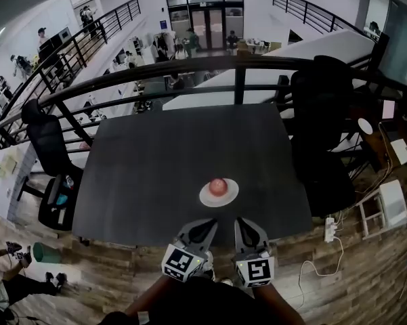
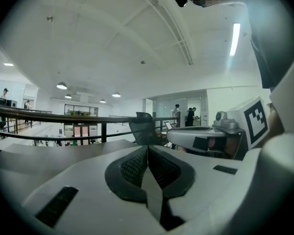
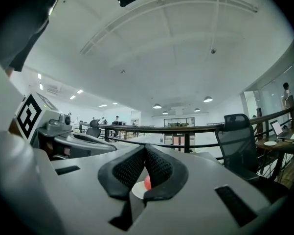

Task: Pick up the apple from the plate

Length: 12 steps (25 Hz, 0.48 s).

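A red apple (image 1: 218, 186) sits on a white plate (image 1: 206, 196) on the counter (image 1: 156, 161), ahead of my left claw (image 1: 203, 225) and right claw (image 1: 244, 223), both closed on nothing. Of the claw cameras, only the right one glimpses the fruit.

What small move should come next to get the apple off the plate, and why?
Probably open the right claw before advancing. Its jaws are shut and empty. It sits at the near edge of the dark rectangular table, short of the white round plate, and the right gripper view shows the red apple straight ahead of it.
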{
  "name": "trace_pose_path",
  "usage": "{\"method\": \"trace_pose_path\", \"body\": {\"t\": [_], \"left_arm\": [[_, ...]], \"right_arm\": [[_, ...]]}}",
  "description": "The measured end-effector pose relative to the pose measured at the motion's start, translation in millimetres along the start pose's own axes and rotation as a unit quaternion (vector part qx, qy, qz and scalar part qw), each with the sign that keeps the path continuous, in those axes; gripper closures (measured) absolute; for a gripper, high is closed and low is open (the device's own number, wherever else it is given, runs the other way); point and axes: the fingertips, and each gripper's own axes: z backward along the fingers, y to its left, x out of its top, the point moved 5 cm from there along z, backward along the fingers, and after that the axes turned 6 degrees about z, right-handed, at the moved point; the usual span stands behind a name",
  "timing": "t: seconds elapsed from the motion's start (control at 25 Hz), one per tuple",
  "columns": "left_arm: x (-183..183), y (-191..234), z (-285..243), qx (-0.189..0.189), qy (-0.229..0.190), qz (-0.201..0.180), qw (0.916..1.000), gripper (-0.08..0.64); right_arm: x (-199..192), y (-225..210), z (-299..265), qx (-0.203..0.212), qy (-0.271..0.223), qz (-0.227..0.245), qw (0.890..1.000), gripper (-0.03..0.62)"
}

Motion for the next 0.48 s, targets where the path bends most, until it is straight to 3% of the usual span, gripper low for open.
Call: {"method": "trace_pose_path", "body": {"t": [0.2, 0.48], "left_arm": [[9, 31, -15, -0.002, -0.001, -0.025, 0.9997, 0.537], [-1, 79, -43, -0.003, 0.003, 0.009, 0.9999, 0.537]], "right_arm": [[-3, -3, -39, 0.007, 0.011, 0.023, 1.000, 0.568], [-3, -10, -89, 0.002, 0.010, 0.042, 0.999, 0.568]]}}
